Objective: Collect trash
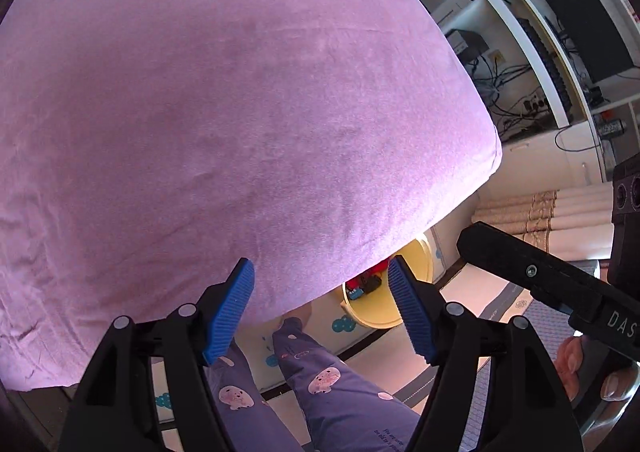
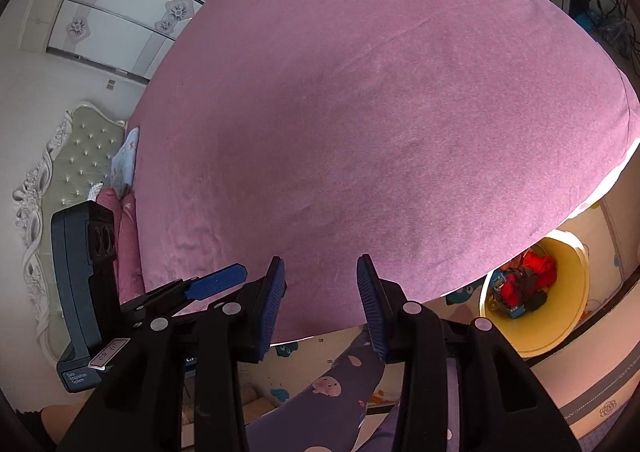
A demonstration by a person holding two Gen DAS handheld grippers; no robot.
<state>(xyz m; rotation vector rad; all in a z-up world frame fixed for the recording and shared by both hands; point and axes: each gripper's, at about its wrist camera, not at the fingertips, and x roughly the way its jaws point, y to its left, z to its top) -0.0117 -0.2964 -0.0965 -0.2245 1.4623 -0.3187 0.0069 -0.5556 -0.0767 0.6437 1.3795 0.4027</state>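
A yellow bin (image 1: 380,316) stands on the floor by the bed's corner, holding red, black and blue trash (image 1: 362,286). In the right wrist view the same bin (image 2: 572,304) lies at the lower right with its trash (image 2: 524,284) in plain sight. My left gripper (image 1: 320,280) hangs open over the bed's edge with nothing between its blue pads. My right gripper (image 2: 321,272) is also open and empty, above the same edge. The pink sheet (image 1: 240,92) shows no loose trash. The left gripper's blue pad (image 2: 218,286) shows in the right wrist view.
A person's legs in purple pyjamas (image 1: 320,380) stand on a patterned play mat (image 2: 280,352) beside the bed. White shelves with a computer tower (image 1: 580,20) and tangled cables are to the right. A padded headboard (image 2: 80,164), pillows (image 2: 128,228) and a wardrobe (image 2: 120,24) are to the left.
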